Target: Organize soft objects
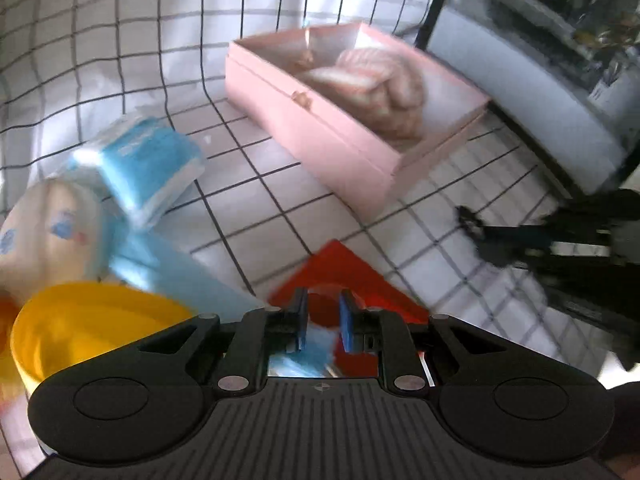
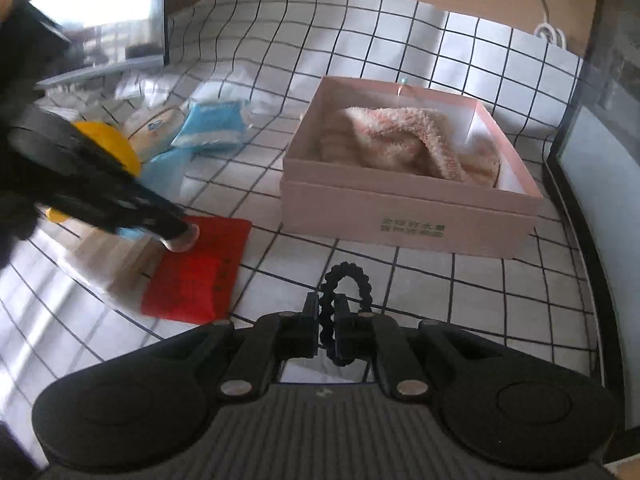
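An open pink box [image 1: 320, 128] [image 2: 400, 216] on the checked cloth holds a fluffy pink towel [image 1: 384, 80] [image 2: 400, 140]. My right gripper [image 2: 328, 312] is shut on a black coiled hair tie [image 2: 346, 276], low over the cloth in front of the box; from the left wrist it shows as a dark blur [image 1: 480, 236] at the right. My left gripper [image 1: 324, 320] hangs over a red cloth [image 1: 352, 268] [image 2: 200, 280]. Its jaws stand narrow, and a small pinkish round thing [image 2: 182, 242] shows, blurred, at its tips.
Left of the red cloth lie a blue tissue pack [image 1: 152, 160] [image 2: 216, 124], a cream round pack [image 1: 48, 232], a light blue flat piece [image 1: 180, 276], a yellow bowl [image 1: 88, 320] [image 2: 108, 140] and a beige block [image 2: 116, 264]. A dark-framed glass panel [image 2: 592, 184] borders the right.
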